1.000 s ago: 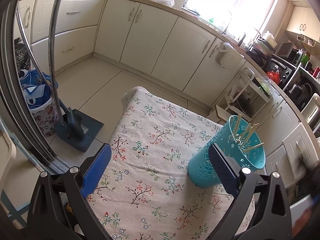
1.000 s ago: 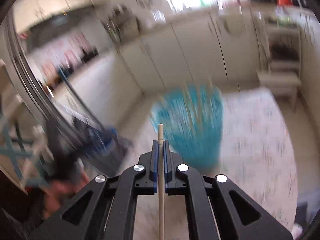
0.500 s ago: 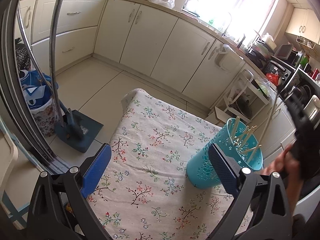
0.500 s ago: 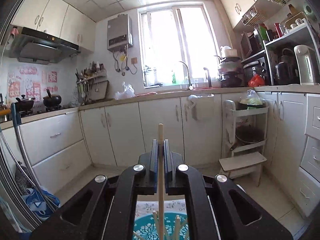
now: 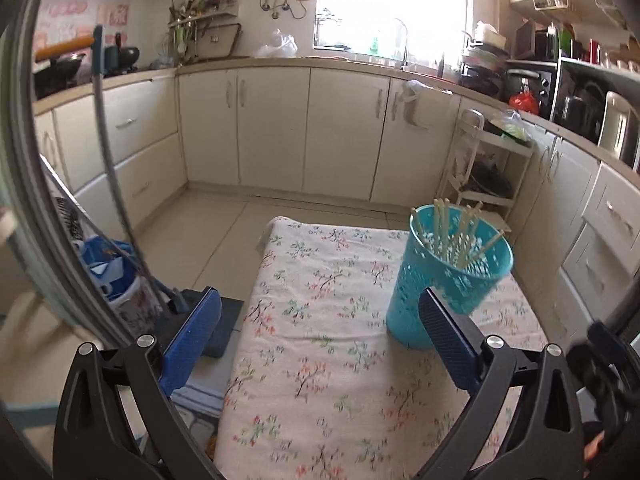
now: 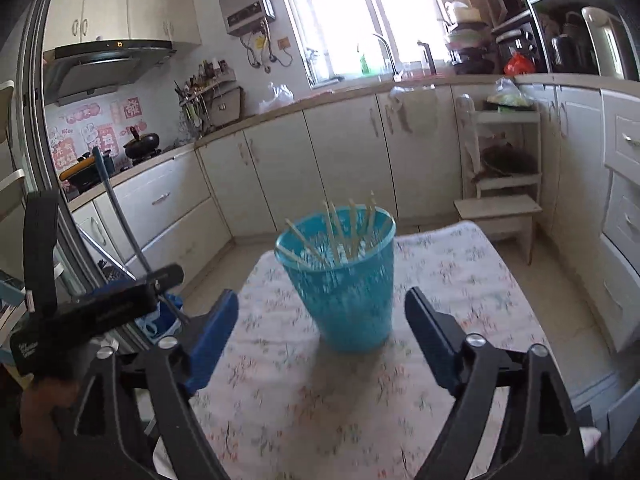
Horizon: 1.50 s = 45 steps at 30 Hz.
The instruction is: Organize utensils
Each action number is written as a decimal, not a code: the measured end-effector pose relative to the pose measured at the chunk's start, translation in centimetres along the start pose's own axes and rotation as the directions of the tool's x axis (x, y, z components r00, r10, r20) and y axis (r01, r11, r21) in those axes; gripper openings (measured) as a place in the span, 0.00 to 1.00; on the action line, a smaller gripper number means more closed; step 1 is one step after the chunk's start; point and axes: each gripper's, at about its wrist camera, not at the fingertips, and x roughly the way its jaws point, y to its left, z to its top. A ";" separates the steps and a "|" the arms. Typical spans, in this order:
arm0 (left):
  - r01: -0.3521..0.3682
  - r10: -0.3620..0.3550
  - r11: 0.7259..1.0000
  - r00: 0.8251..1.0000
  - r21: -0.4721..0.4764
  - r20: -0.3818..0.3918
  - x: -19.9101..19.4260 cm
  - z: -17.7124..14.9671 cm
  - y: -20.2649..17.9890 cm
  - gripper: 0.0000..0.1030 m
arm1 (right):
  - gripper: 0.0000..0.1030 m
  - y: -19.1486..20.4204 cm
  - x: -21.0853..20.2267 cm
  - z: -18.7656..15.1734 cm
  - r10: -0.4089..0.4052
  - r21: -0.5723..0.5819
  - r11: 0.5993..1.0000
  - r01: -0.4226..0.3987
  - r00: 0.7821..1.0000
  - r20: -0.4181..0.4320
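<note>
A teal perforated utensil holder point(image 5: 444, 280) stands upright on the floral tablecloth point(image 5: 320, 320), at the right side, with several wooden chopsticks point(image 5: 442, 232) standing in it. It also shows in the right wrist view point(image 6: 344, 280) with the chopsticks point(image 6: 352, 228). My left gripper point(image 5: 320, 320) is open and empty, low over the cloth, left of the holder. My right gripper point(image 6: 320, 320) is open and empty, just in front of the holder. The left gripper's body shows at the left of the right wrist view point(image 6: 92, 312).
The table ends at its far edge point(image 5: 332, 222), with tiled floor beyond. A mop and dustpan point(image 5: 188, 308) and a patterned bin point(image 5: 116, 276) stand left of the table. Cabinets point(image 5: 280, 128) line the back. A white step rack point(image 6: 500, 184) stands at the right.
My right gripper has opened and let go of the chopstick, which now stands in the holder. The right gripper has pulled back and tilted down. The left view has tilted up.
</note>
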 end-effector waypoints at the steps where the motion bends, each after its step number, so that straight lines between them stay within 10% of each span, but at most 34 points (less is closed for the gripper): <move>1: -0.013 0.013 1.000 1.000 0.010 0.002 -1.3 -0.5 -0.5 0.92 | 0.91 -0.4 -1.1 -0.7 -0.029 0.012 1.000 0.029 0.999 -0.033; 8: -0.058 0.060 0.996 0.998 0.070 -0.031 -10.5 -4.1 -3.1 0.92 | 0.93 -0.3 -8.0 -0.7 -0.114 0.056 0.991 0.120 0.988 -0.106; 23: 0.004 0.001 0.996 0.998 0.089 -0.059 -25.1 -8.2 -3.9 0.93 | 0.93 5.0 -24.5 -2.7 -0.064 -0.006 0.998 0.064 0.996 0.062; 45: -0.003 0.004 0.998 1.000 0.065 -0.018 -29.0 -10.3 -1.9 0.92 | 0.93 6.1 -25.9 -6.2 -0.048 0.025 0.999 0.048 0.999 0.007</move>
